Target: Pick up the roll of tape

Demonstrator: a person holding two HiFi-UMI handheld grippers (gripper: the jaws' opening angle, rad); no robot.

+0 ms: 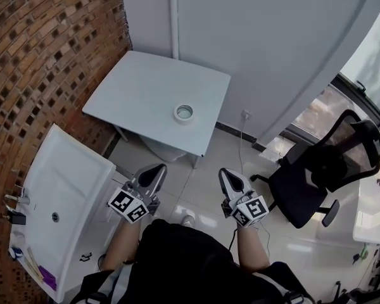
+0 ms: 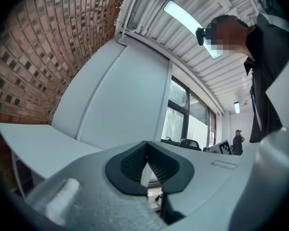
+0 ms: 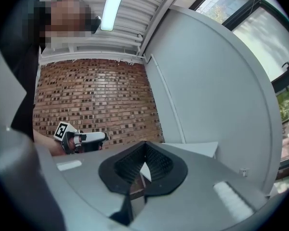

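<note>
Before the table, left gripper, right gripper, fingers clenched empty, tape roll apart.

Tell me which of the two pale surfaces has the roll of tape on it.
The square table against the grey wall: the roll of tape lies flat near its front edge. The sink by the brick wall carries none.

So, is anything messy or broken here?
Nothing stands out. The roll of tape lies flat on the table, nothing spilled. The left gripper and right gripper are shut, empty, short of it.
</note>
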